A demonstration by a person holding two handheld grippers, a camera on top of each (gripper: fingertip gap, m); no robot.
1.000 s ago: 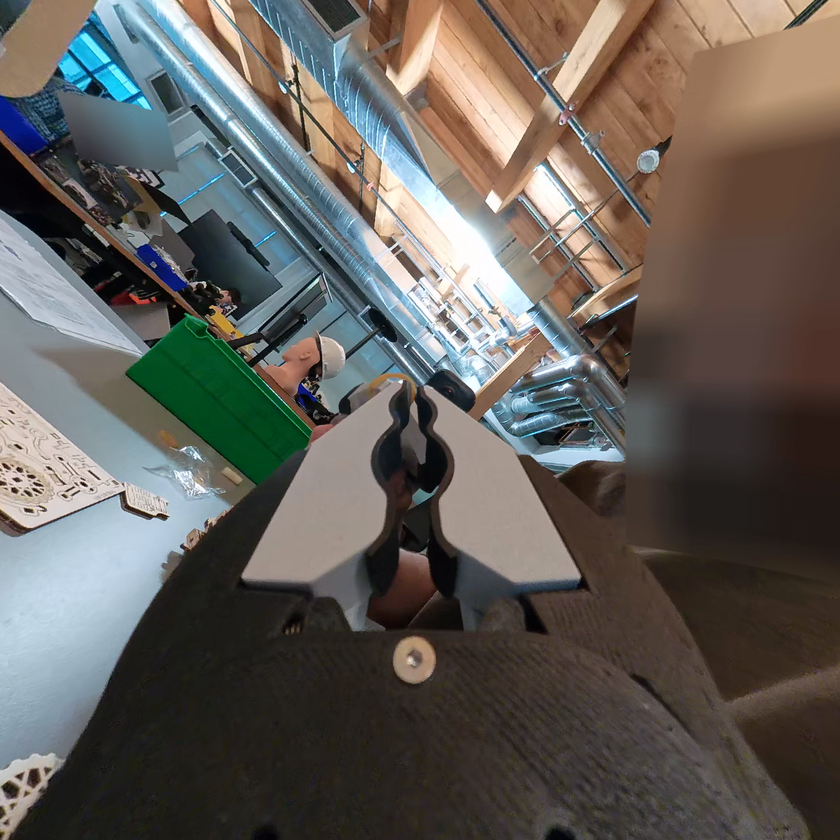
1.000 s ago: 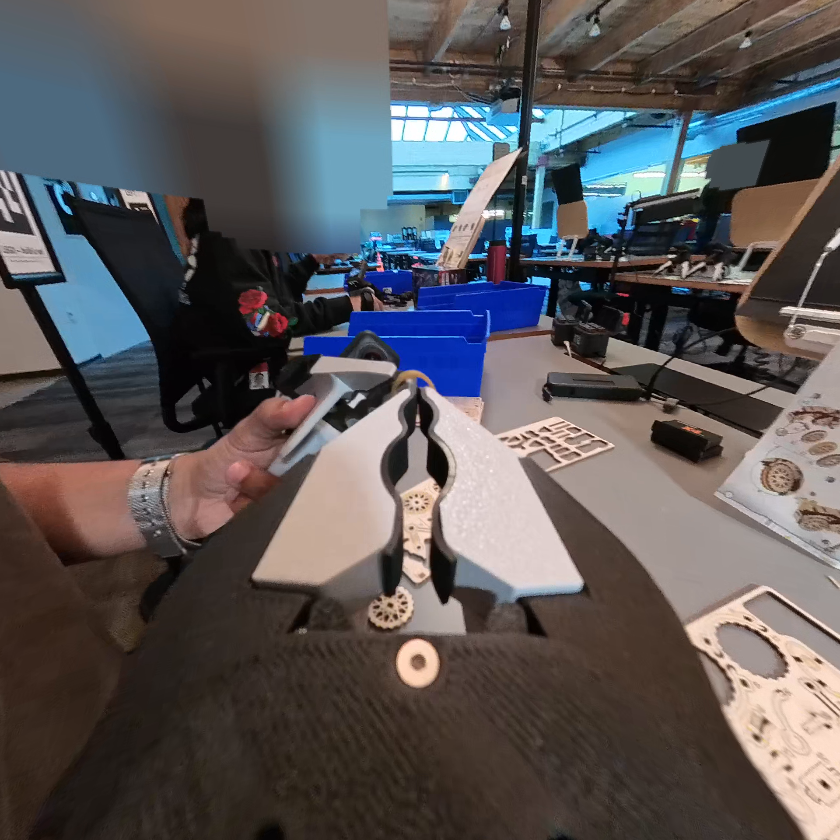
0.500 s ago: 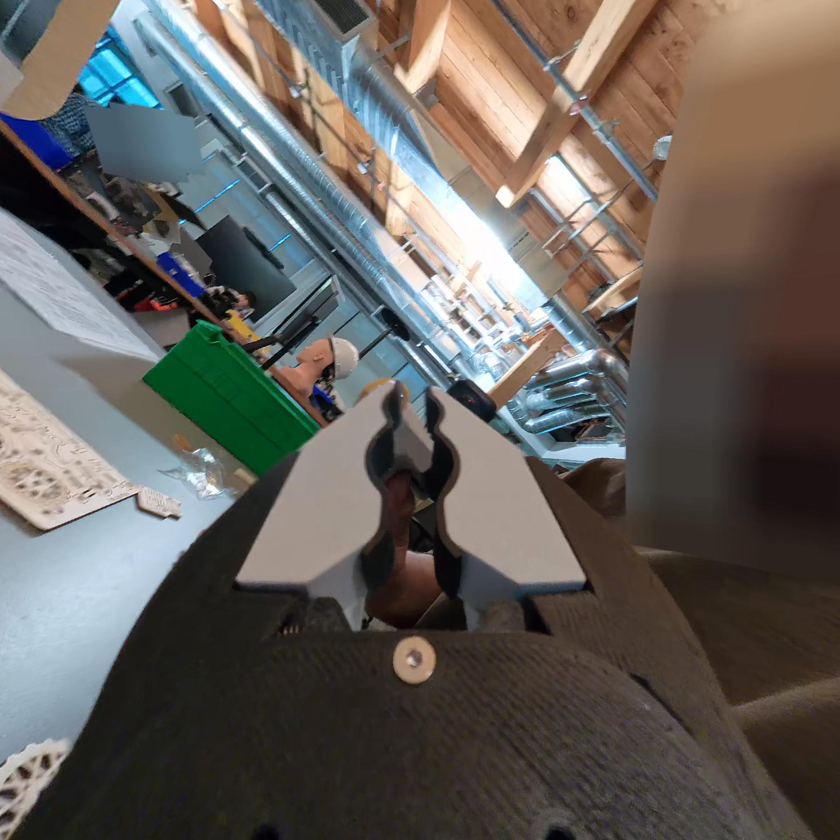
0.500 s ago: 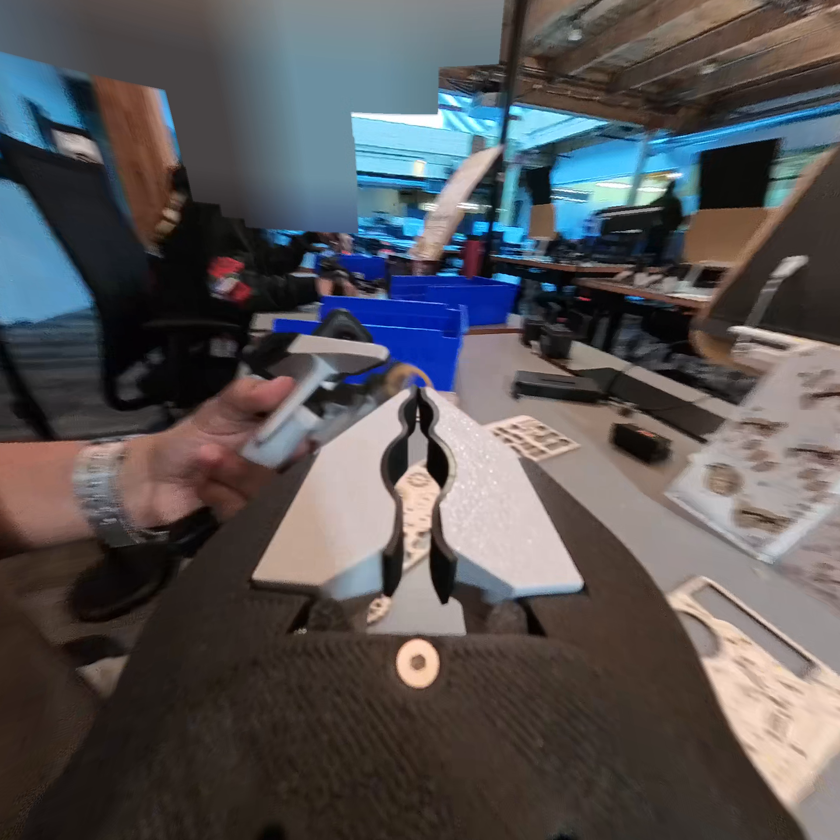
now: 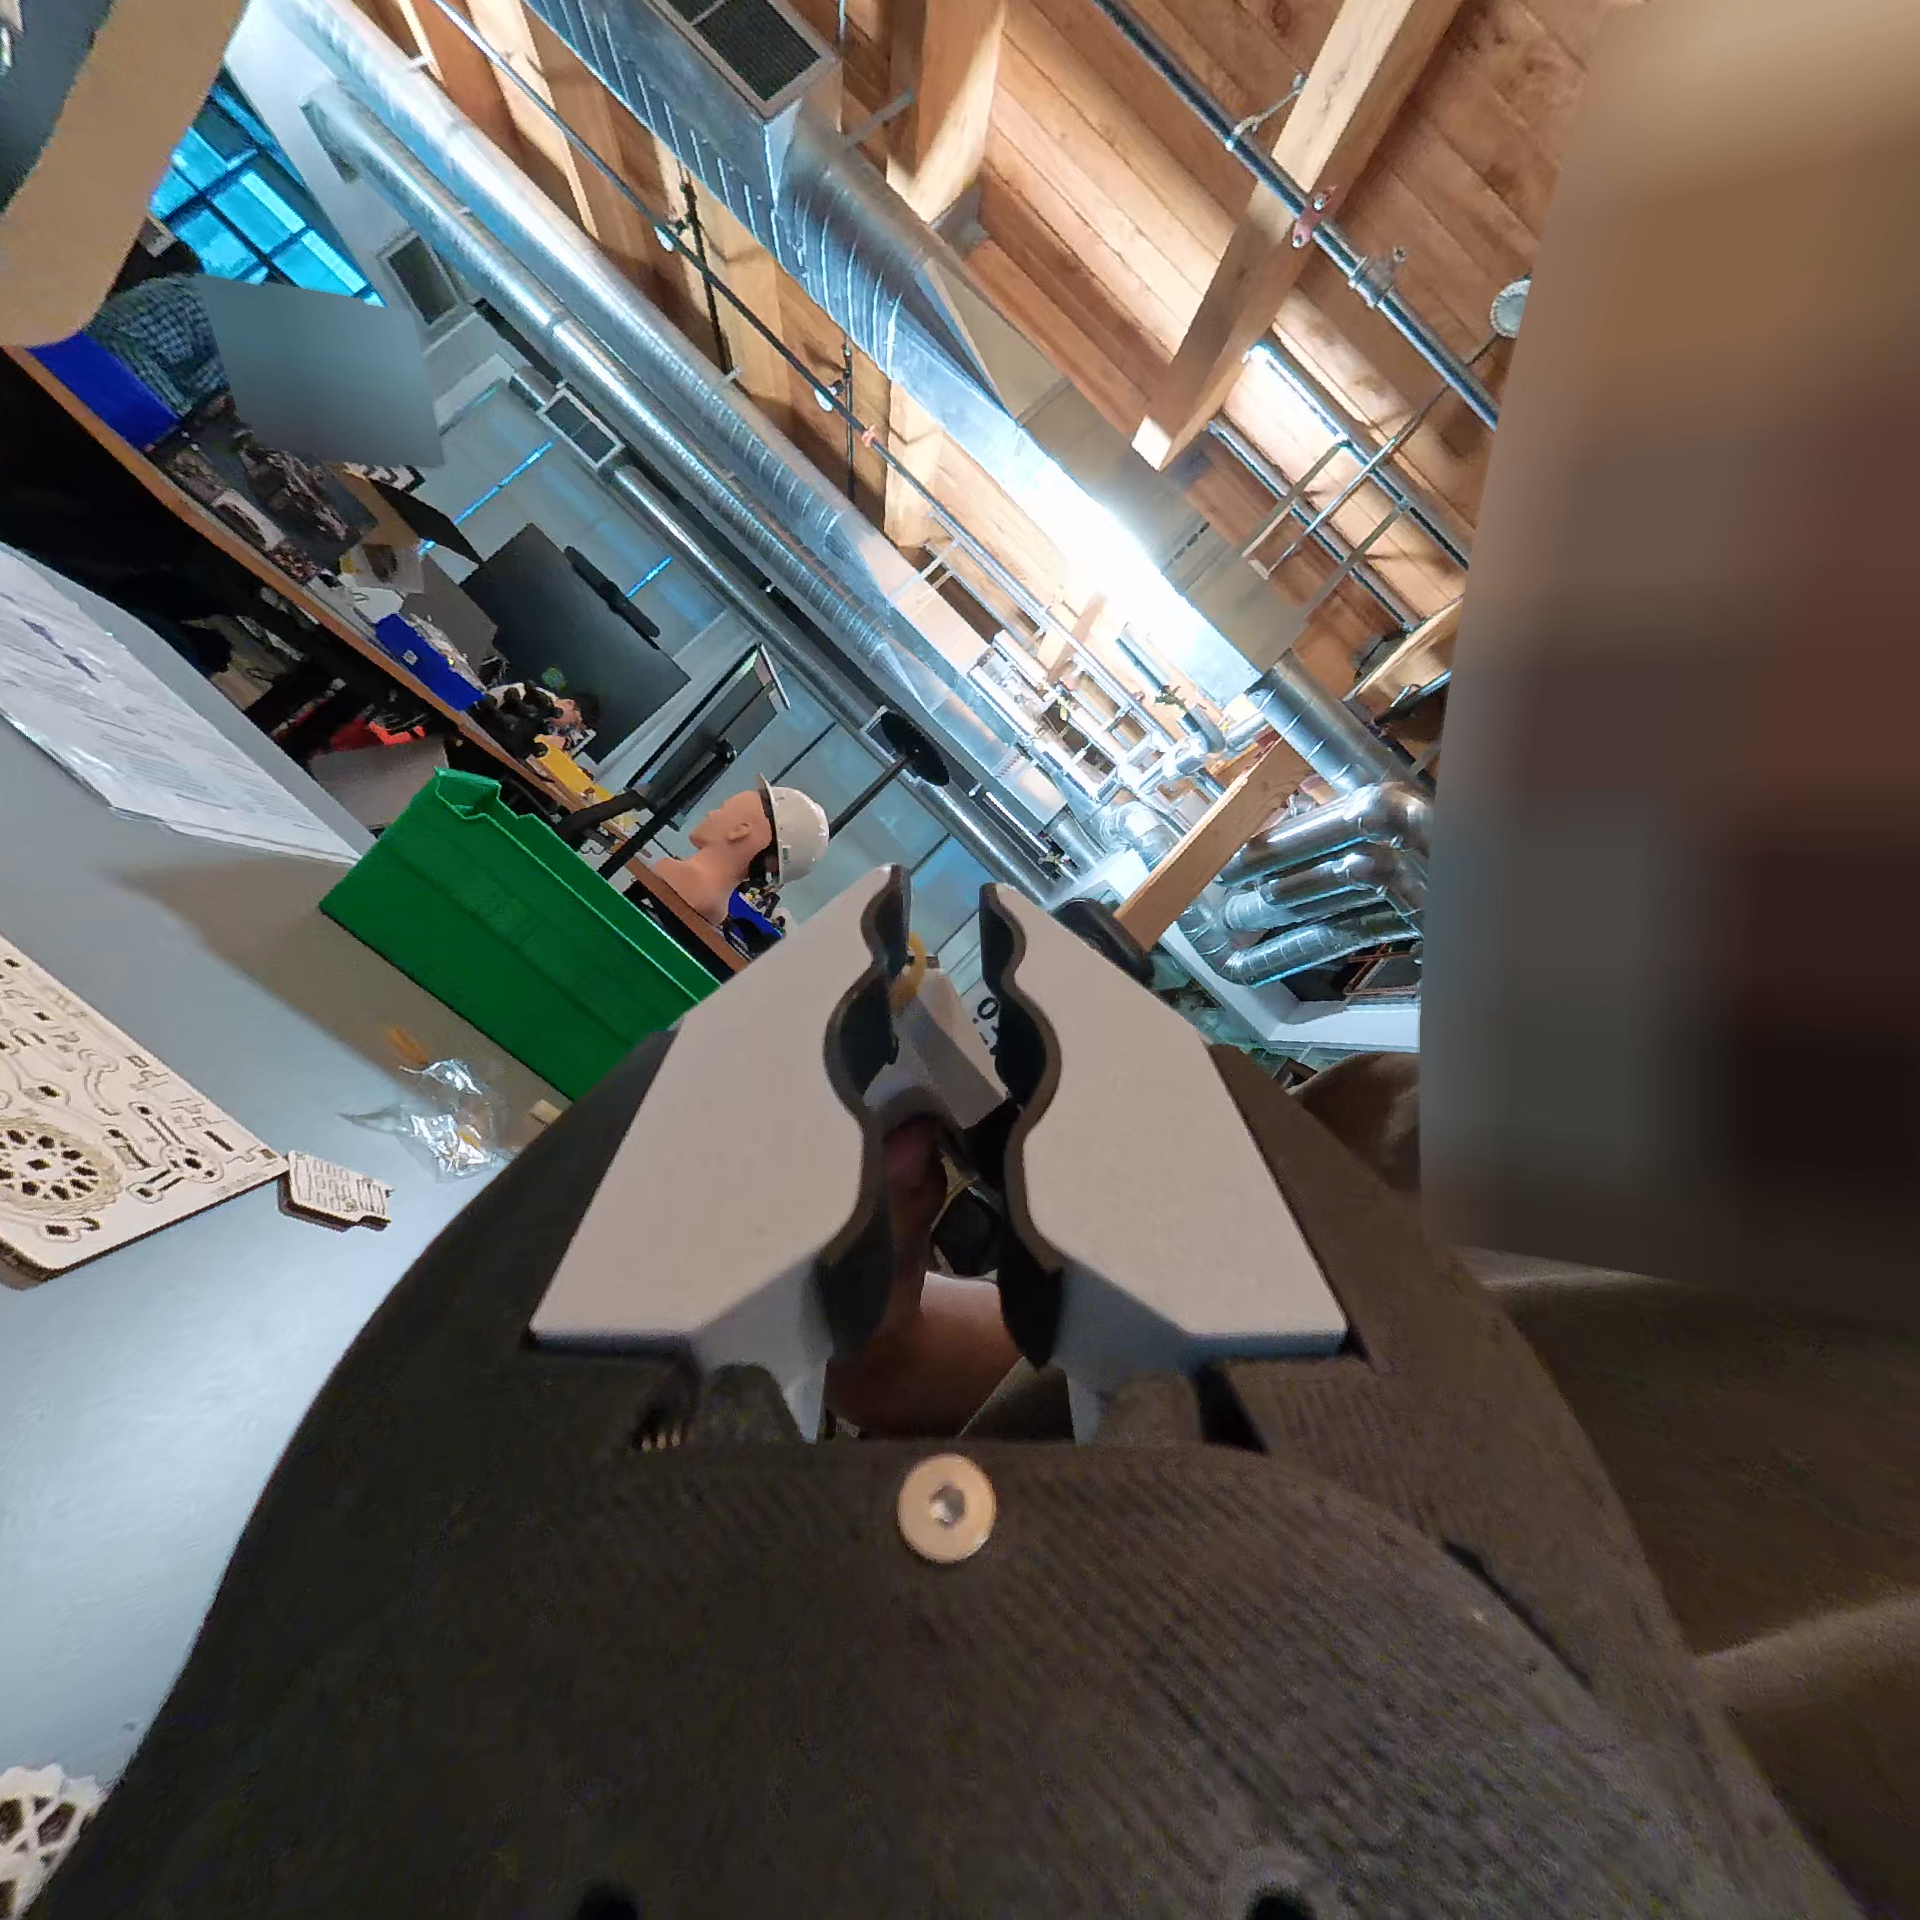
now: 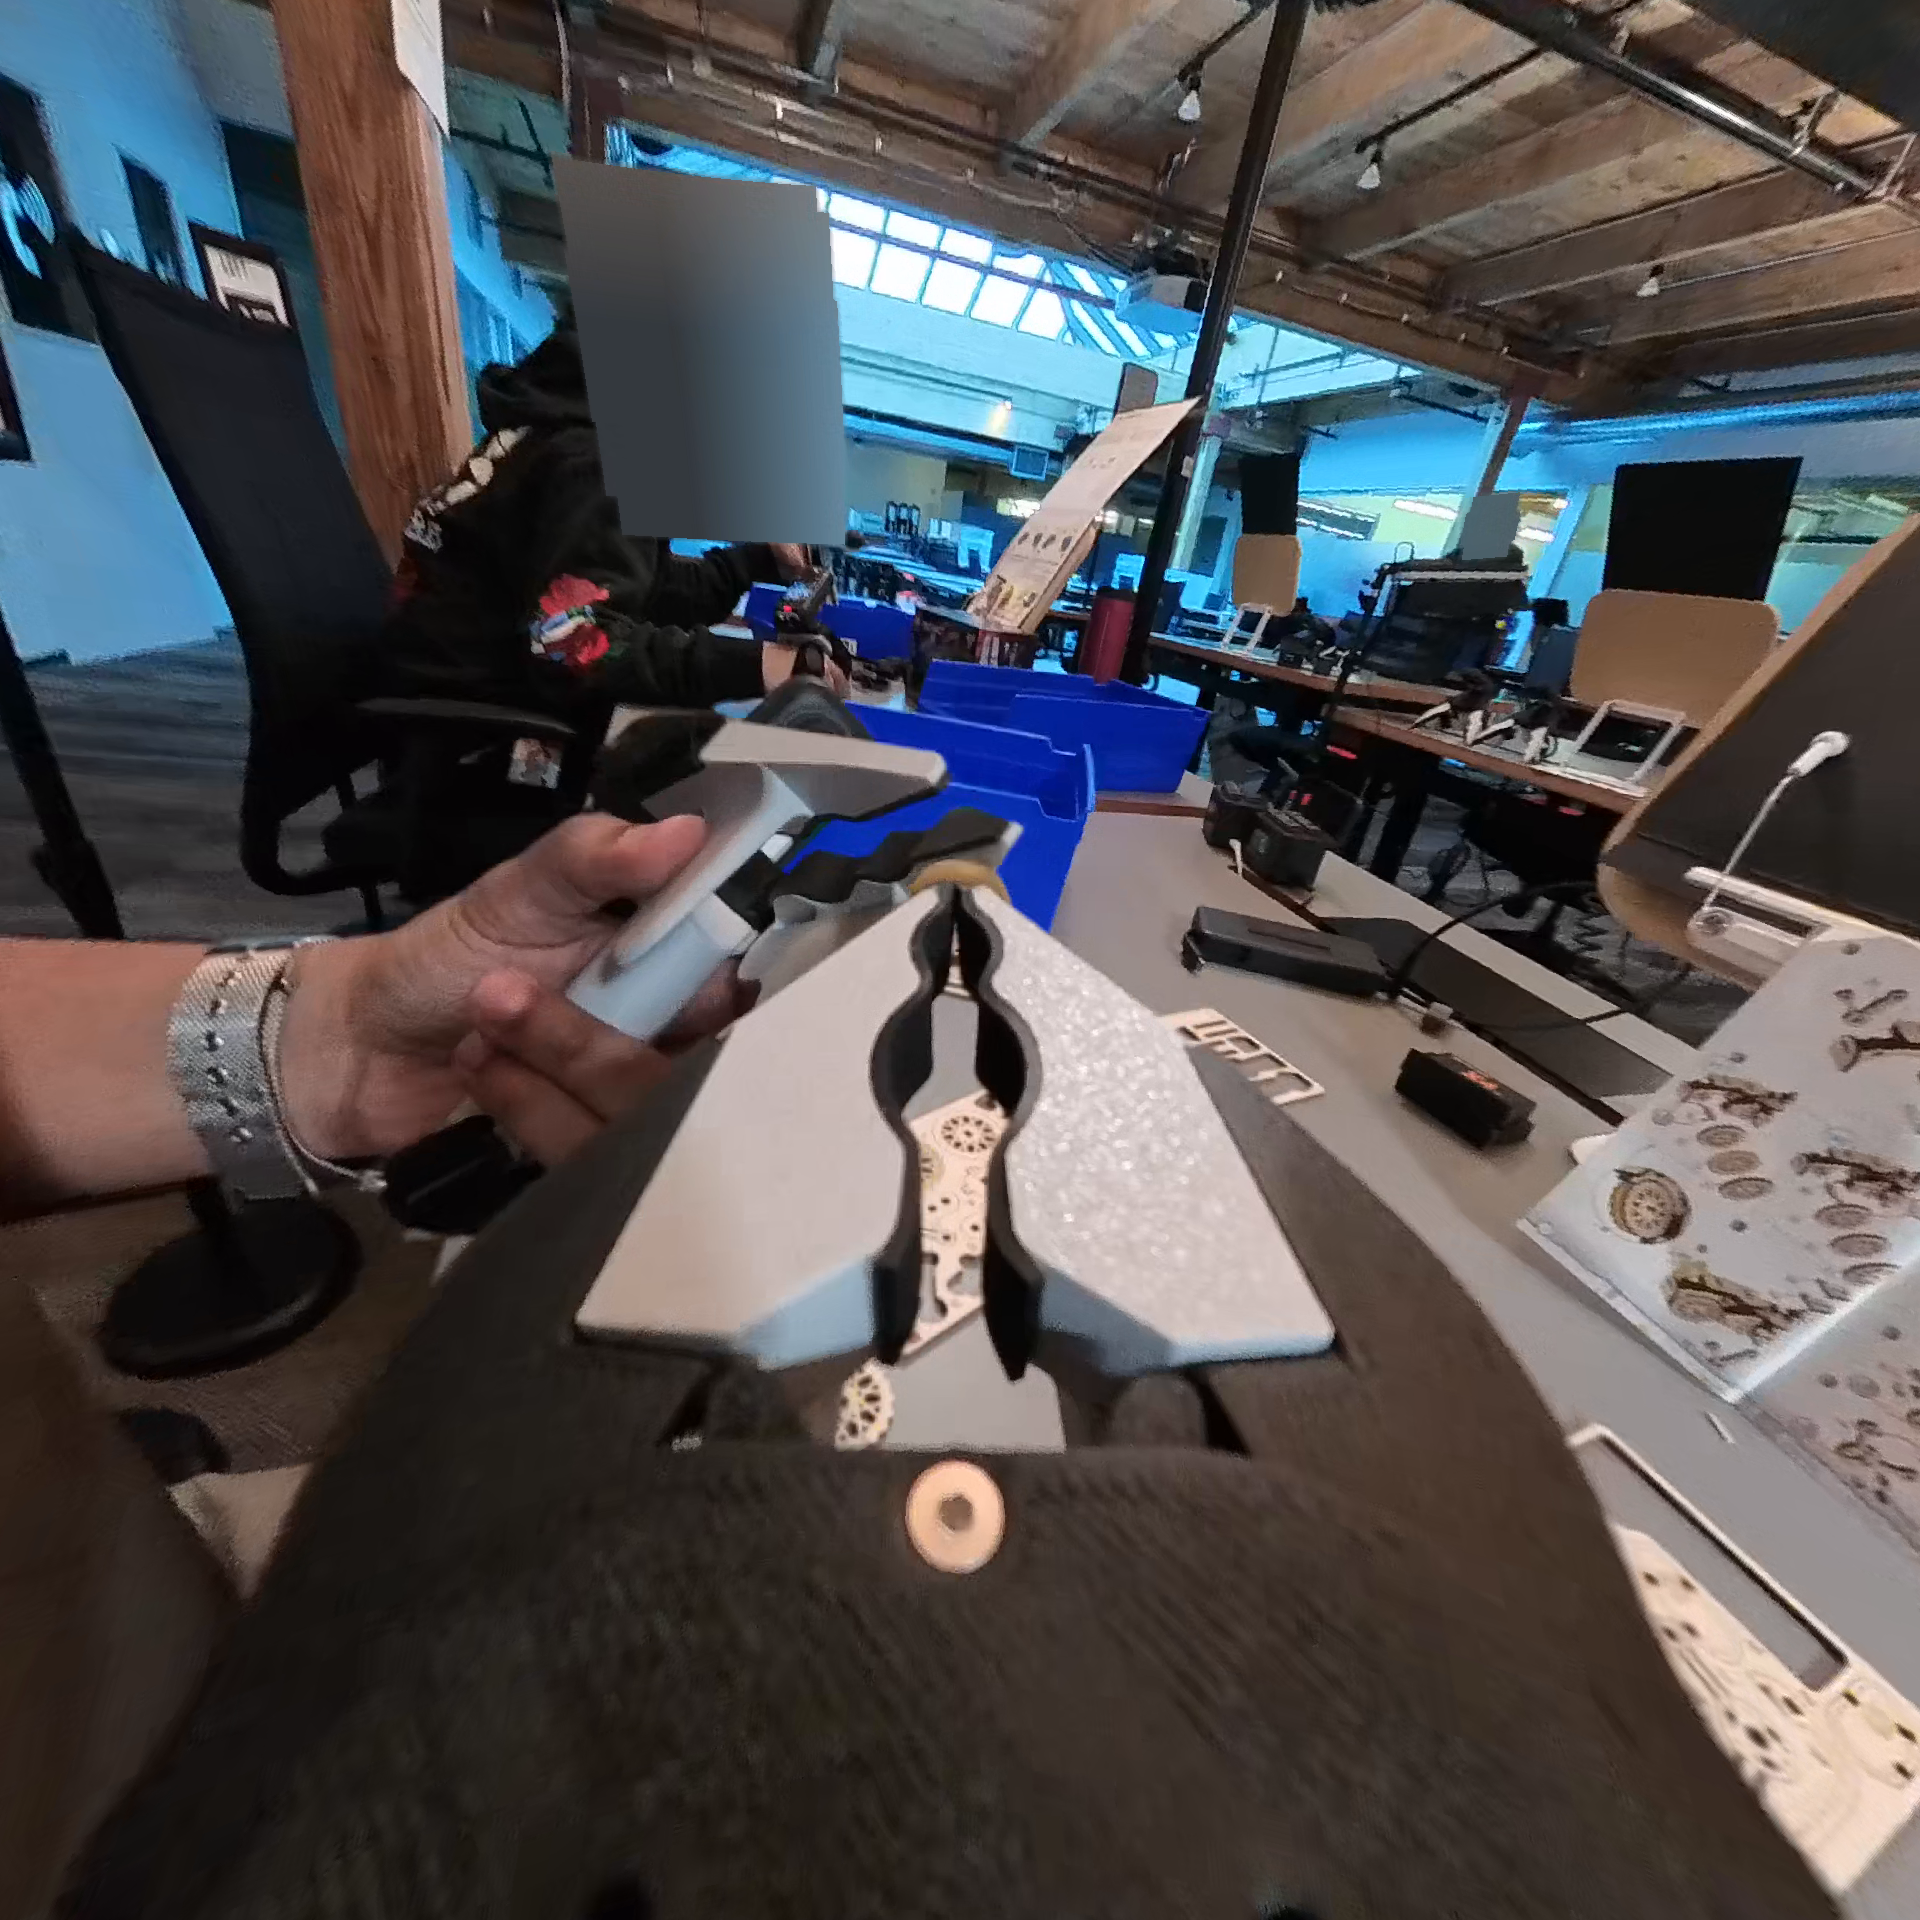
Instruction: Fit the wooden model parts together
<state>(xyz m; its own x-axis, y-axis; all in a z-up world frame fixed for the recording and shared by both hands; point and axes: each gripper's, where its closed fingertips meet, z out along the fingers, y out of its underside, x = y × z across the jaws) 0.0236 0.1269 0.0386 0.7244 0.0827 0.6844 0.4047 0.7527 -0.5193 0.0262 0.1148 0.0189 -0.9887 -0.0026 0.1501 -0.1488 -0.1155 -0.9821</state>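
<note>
Right wrist view shows the right gripper (image 6: 954, 920) held up above the grey bench (image 6: 1164, 914). Its fingers (image 6: 1101, 1122) are almost pressed together at the tips, with only a thin slit between them. I see nothing pinched there. Under the fingers, seen through the gap lower down, lies a flat wooden piece with gear shapes (image 6: 951, 1174) on the bench. A small wooden gear (image 6: 868, 1403) sits right below the base of the fingers.

To the left of these fingers, a hand (image 6: 468, 1018) holds the left gripper (image 6: 831, 821). It lies on its side and points across, just past the right tips. A small yellow ring shape shows right at the tips, but I cannot tell what it is.

In the left wrist view the left gripper (image 5: 943, 909) points up at the ceiling. Its fingers (image 5: 727, 1153) are a little way apart and hold nothing. Off to the left of them, a wooden sheet of parts (image 5: 94, 1153) and a small loose wooden part (image 5: 338, 1190) lie on the bench, near a green bin (image 5: 499, 925).

No parts are joined yet, I think. To do this step well, tip both grippers down toward the bench. Open one wide, come at the loose part slowly from above, and pinch it by its edges. Thin wood snaps, so squeeze gently.
</note>
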